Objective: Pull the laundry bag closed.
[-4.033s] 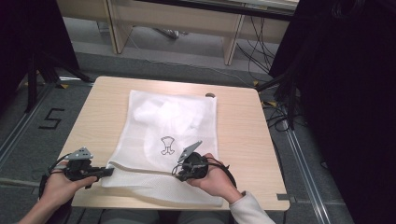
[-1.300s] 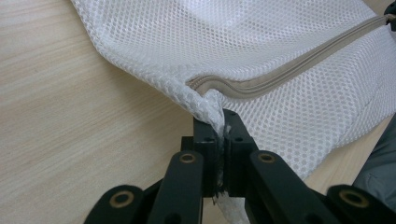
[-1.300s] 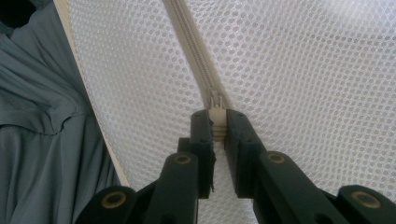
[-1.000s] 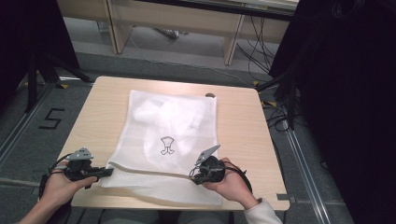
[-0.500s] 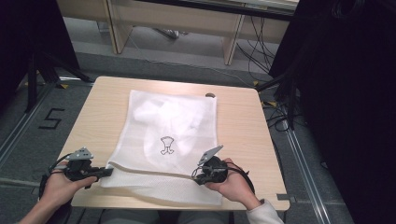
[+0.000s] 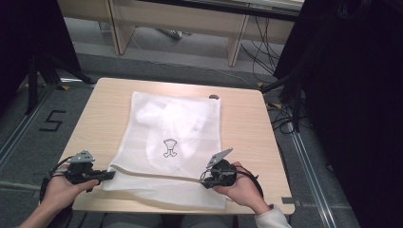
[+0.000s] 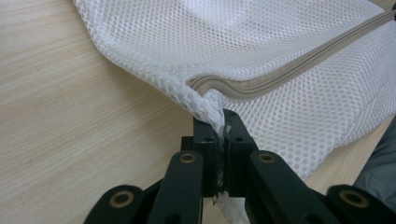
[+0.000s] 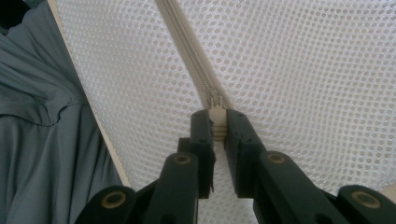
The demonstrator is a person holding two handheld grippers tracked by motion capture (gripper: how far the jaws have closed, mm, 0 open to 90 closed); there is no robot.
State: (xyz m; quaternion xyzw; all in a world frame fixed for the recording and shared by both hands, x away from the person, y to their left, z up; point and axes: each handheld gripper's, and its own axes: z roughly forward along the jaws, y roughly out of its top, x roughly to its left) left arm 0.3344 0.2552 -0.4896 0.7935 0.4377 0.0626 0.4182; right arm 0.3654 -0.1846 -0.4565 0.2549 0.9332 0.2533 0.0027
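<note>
Lying flat on a light wooden table (image 6: 95,118), a white mesh laundry bag (image 6: 176,137) covers the middle of the tabletop and reaches from near the far edge down to the near edge. A small dark printed emblem (image 6: 168,148) sits near the bag's centre, and paler crumpled fabric shows through the mesh in its far half. A beige zipper (image 7: 299,70) runs across the bag close to the near edge, parallel to that edge.

The left gripper (image 6: 103,175) sits by the near left corner of the table, held in the person's left hand (image 6: 59,189). Its jaws are pressed together on the bag's near left corner, just at the end of the zipper; in the left gripper view a pinch of mesh (image 7: 215,112) is squeezed between the two black jaws and the fabric rises from them in a small fold.

The right gripper (image 6: 204,176) is over the near right part of the bag, held in the person's right hand (image 6: 242,186), with a grey plate angled up from its top. Its jaws are closed nearly all the way on the zipper pull (image 8: 216,119); in the right gripper view the small pale tab is clamped between the jaw tips, with the zipper track (image 8: 187,51) running away from it across the mesh. Grey clothing (image 8: 42,140) appears beyond the table edge in that view.
</note>
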